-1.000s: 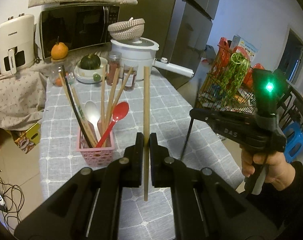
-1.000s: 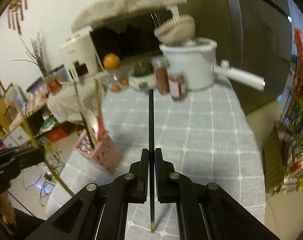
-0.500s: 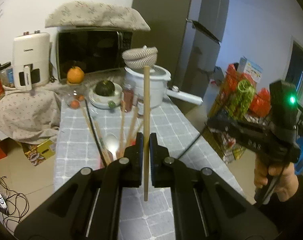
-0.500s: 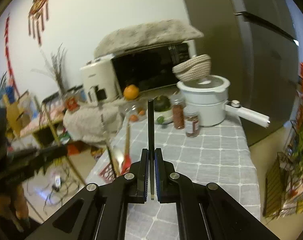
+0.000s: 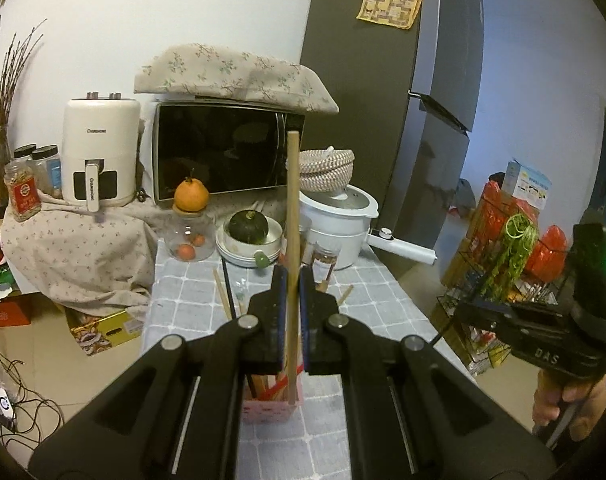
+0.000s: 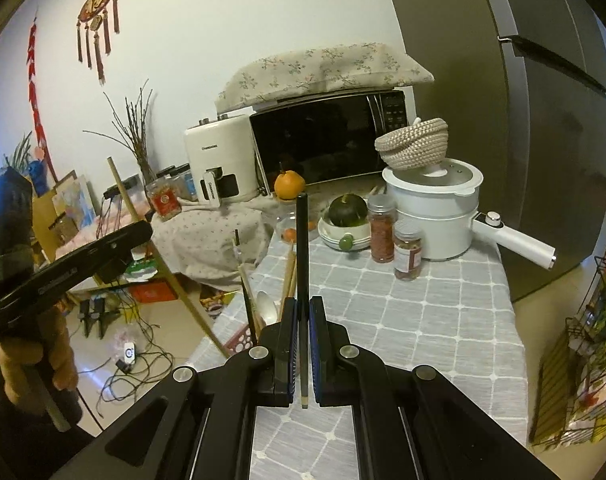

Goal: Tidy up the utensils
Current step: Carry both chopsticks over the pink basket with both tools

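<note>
Here, pale wooden chopstick [image 5: 291, 216] pinched upright in left jaws, pink slotted plastic basket [image 5: 267, 410] directly below; thin black chopstick [image 6: 302, 248] clamped in right jaws.

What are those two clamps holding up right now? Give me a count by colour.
Light wooden chopstick, clamped in the left gripper: 1
Black chopstick, clamped in the right gripper: 1
Total: 2
</note>
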Motion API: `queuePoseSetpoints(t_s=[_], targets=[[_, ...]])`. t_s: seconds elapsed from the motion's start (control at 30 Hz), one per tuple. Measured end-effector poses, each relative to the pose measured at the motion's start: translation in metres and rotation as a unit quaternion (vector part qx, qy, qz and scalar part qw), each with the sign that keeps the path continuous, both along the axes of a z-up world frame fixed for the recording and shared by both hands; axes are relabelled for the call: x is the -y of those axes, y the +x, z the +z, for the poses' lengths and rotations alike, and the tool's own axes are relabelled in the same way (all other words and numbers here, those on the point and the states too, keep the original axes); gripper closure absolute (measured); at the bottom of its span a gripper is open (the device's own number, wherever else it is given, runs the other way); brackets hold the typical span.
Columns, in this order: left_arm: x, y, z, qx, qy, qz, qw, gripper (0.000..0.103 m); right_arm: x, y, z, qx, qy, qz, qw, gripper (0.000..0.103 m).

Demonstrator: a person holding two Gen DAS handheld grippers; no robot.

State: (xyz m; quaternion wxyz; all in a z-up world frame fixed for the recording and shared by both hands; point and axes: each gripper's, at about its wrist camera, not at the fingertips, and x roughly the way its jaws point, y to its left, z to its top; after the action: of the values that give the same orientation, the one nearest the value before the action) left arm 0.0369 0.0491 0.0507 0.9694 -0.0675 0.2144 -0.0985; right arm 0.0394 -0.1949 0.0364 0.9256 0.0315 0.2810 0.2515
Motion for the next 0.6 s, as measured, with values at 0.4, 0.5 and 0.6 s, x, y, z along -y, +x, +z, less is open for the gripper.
queuePoseSetpoints(t_s=[0.4, 0.5, 0.6], targets=[[-0.005, 0.042, -0.047, -0.057, 0.016, 0.023, 0.9980, 0.096, -0.013, 0.008, -0.001, -0.004, 0.009, 0.006, 1.000, 0.097], [-0.005, 0.049, -0.056, -0.072, 0.016, 0.021, 0.9970, 0.096, -0.016, 0.011, 0.000, -0.003, 0.011, 0.007, 1.000, 0.097], [-0.003, 0.052, -0.062, -0.075, 0.017, 0.015, 0.9969, 0.096, -0.018, 0.013, 0.003, -0.001, 0.017, 0.007, 1.000, 0.097]])
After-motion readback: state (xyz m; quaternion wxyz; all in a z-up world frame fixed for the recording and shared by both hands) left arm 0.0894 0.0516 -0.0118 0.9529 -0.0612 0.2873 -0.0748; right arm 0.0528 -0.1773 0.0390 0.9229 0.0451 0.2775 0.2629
